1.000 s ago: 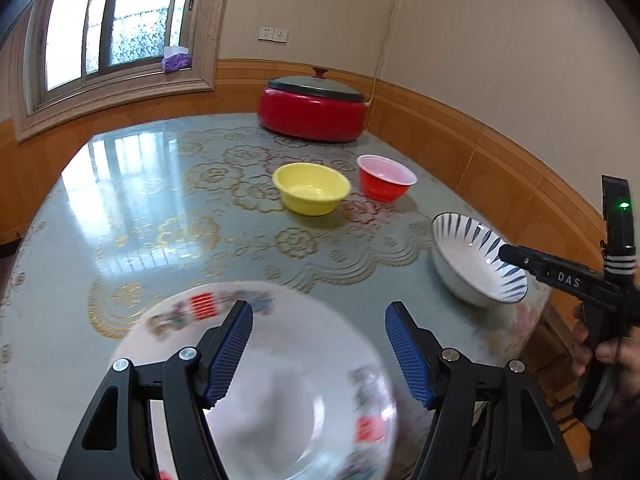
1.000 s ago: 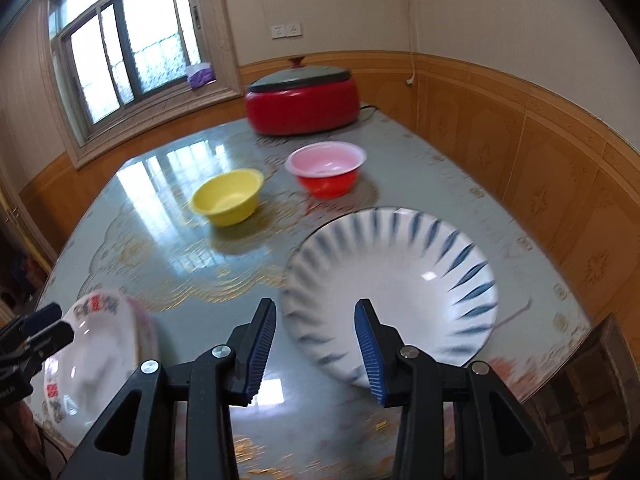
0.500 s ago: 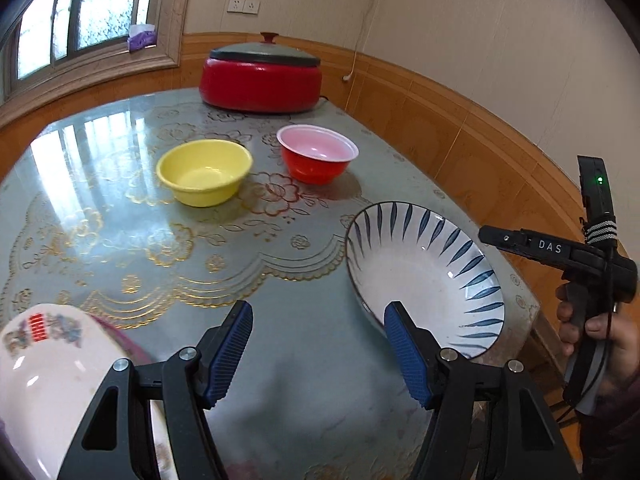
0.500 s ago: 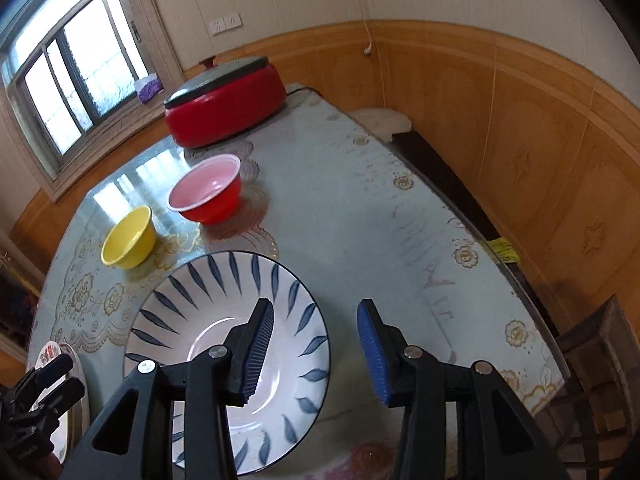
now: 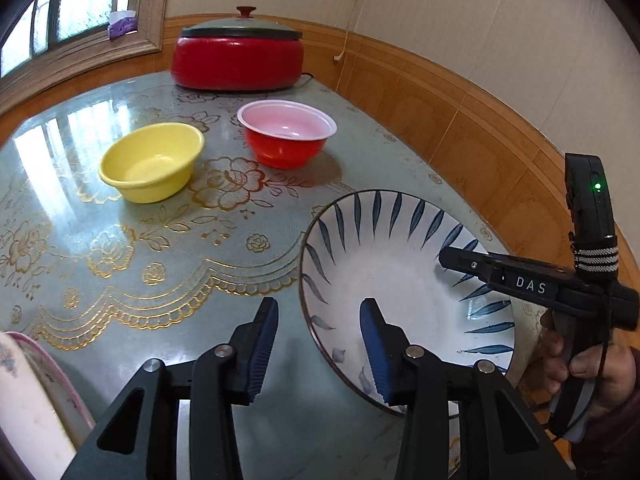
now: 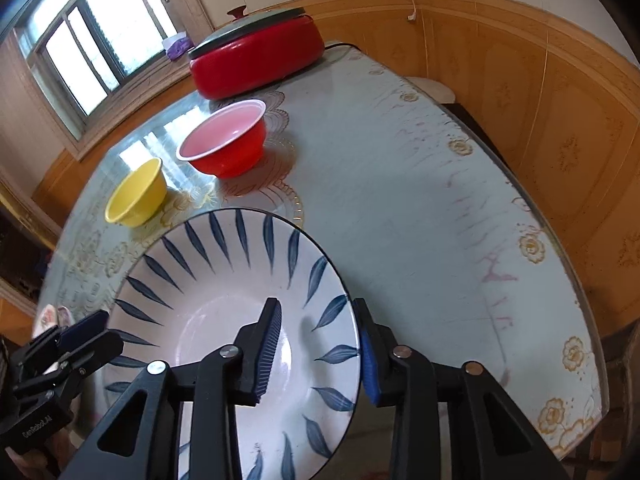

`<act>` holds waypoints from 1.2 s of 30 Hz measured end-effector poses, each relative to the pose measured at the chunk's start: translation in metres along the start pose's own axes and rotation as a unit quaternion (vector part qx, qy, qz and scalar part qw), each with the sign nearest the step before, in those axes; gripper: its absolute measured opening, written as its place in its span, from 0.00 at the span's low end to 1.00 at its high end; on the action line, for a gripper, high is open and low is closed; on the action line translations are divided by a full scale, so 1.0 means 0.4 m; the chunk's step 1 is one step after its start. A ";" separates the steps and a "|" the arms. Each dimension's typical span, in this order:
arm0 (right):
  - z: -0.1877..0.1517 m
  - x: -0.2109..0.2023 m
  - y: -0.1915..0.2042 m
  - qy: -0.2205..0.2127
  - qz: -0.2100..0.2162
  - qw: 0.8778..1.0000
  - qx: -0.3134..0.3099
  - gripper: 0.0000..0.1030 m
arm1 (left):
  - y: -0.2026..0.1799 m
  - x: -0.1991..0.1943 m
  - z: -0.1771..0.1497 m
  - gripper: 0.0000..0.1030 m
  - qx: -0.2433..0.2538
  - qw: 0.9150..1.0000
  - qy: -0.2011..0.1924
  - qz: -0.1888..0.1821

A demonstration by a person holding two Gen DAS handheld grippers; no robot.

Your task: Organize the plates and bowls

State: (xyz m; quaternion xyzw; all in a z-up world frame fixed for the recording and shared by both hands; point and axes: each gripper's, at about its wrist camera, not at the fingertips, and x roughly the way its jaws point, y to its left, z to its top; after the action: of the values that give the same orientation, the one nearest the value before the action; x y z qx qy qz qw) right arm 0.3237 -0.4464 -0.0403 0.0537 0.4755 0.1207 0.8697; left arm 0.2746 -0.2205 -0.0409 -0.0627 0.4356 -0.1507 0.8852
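Note:
A wide white plate with blue leaf strokes (image 5: pixel 400 264) (image 6: pixel 208 304) lies near the table's right edge. My left gripper (image 5: pixel 320 344) straddles its left rim, one finger over the table and the other over the plate's inside. Its jaws are closing, and the pads stand clear of the rim. My right gripper (image 6: pixel 318 344) straddles the opposite rim, jaws closing too, with a gap left at the inner pad. Each gripper shows in the other's view: right gripper (image 5: pixel 452 258), left gripper (image 6: pixel 102 330). A white plate with red print (image 5: pixel 24 400) (image 6: pixel 48 316) sits at the near left.
A yellow bowl (image 5: pixel 152 162) and a red bowl (image 5: pixel 286 138) stand mid-table on the green floral tablecloth (image 5: pixel 200 264). A red electric pot with a lid (image 5: pixel 238 58) is at the back. Wooden wall panelling runs close along the table's right edge (image 6: pixel 584 320).
The left gripper swung right from the white red-printed plate to the blue-leaf plate's left rim. The right gripper shifted to that plate's right rim. Both pairs of jaws narrowed.

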 end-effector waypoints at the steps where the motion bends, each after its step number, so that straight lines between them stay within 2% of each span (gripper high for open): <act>1: 0.000 0.000 0.000 0.000 -0.001 1.000 -0.002 0.27 | 0.002 0.014 0.000 0.38 -0.002 1.000 0.007 0.001; 3: -0.001 0.003 -0.002 0.002 0.002 1.000 -0.005 0.20 | 0.012 0.038 -0.005 0.23 -0.014 0.999 0.025 -0.018; 4: -0.002 0.006 0.002 0.004 0.001 1.000 -0.011 0.16 | 0.017 0.045 -0.010 0.17 -0.018 0.999 0.028 -0.010; 14: -0.020 0.028 0.074 0.028 0.042 0.997 -0.062 0.16 | 0.064 -0.010 -0.048 0.14 -0.036 0.998 0.023 0.044; 17: -0.021 0.037 0.098 0.032 0.053 0.995 -0.076 0.16 | 0.066 -0.027 -0.059 0.15 -0.021 0.997 0.018 0.078; 22: -0.026 0.047 0.133 0.038 0.071 0.992 -0.100 0.15 | 0.091 -0.043 -0.069 0.14 -0.031 0.993 0.016 0.109; 32: -0.043 0.060 0.163 0.055 0.097 0.988 -0.105 0.15 | 0.105 -0.071 -0.074 0.15 -0.040 0.989 0.002 0.145; 36: -0.050 0.058 0.165 0.054 0.095 0.990 -0.093 0.15 | 0.104 -0.093 -0.067 0.16 -0.031 0.990 -0.006 0.139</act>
State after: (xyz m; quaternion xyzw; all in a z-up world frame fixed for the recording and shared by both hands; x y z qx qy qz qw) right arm 0.3083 -0.3770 -0.0562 0.0113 0.5013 0.2491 0.8286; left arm 0.2407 -0.1688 -0.0393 -0.0304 0.4392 -0.0123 0.8978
